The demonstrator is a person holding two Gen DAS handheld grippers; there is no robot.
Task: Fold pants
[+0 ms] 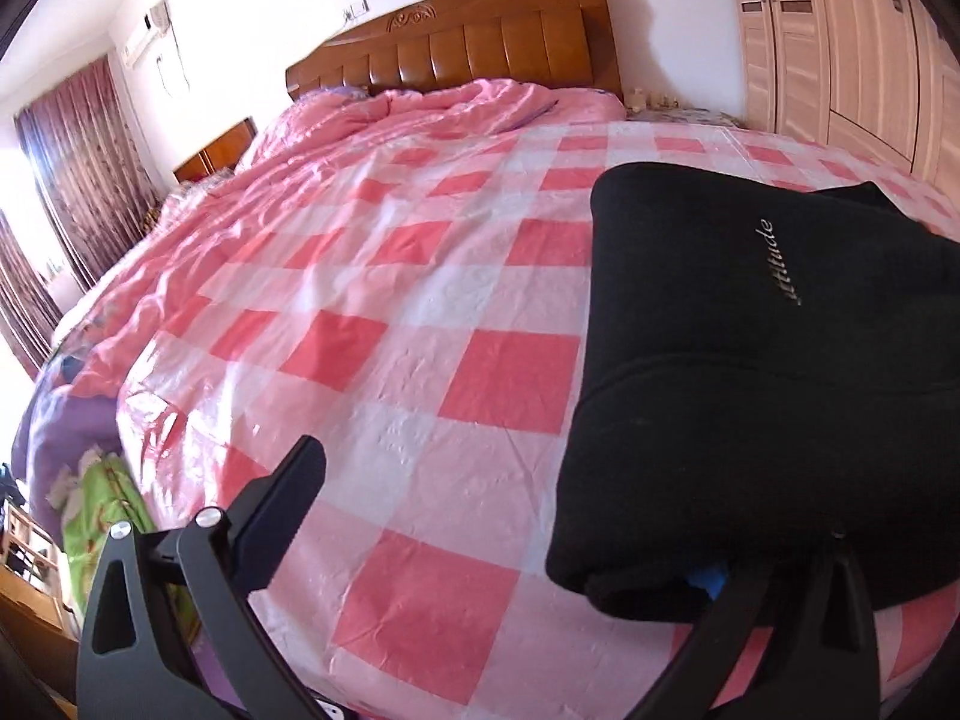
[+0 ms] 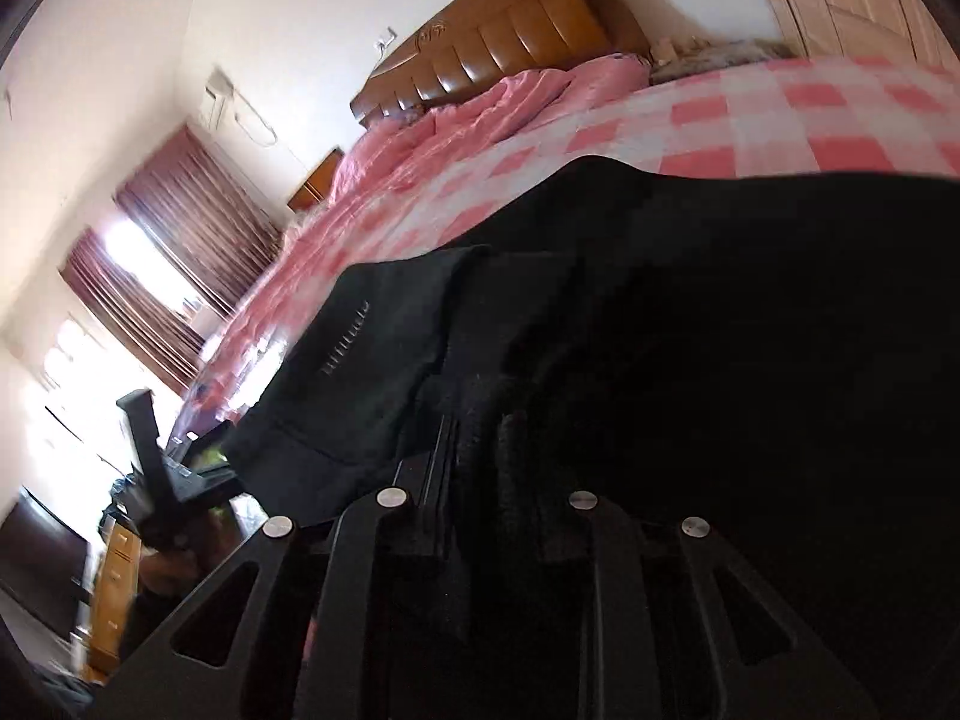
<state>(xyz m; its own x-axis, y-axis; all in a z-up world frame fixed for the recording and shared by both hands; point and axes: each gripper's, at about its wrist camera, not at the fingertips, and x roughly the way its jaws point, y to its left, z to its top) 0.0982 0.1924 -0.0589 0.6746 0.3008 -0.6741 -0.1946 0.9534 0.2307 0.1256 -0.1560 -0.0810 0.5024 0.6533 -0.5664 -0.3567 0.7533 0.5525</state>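
Before my left claw point(image 1: 570, 516) lies a bed point(image 1: 384, 276) with a pink and white checked cover; beyond are a brown wooden headboard point(image 1: 468, 42), dark red curtains point(image 1: 90, 162) at the far left and a pale wardrobe point(image 1: 840, 30) at the far right. The black pants point(image 1: 750, 372), folded, lie ahead to the right, long axis pointing away from me. My left claw stands wide apart, its right finger touching the pants. My right claw point(image 2: 486, 450) is clamped on the pants' black cloth
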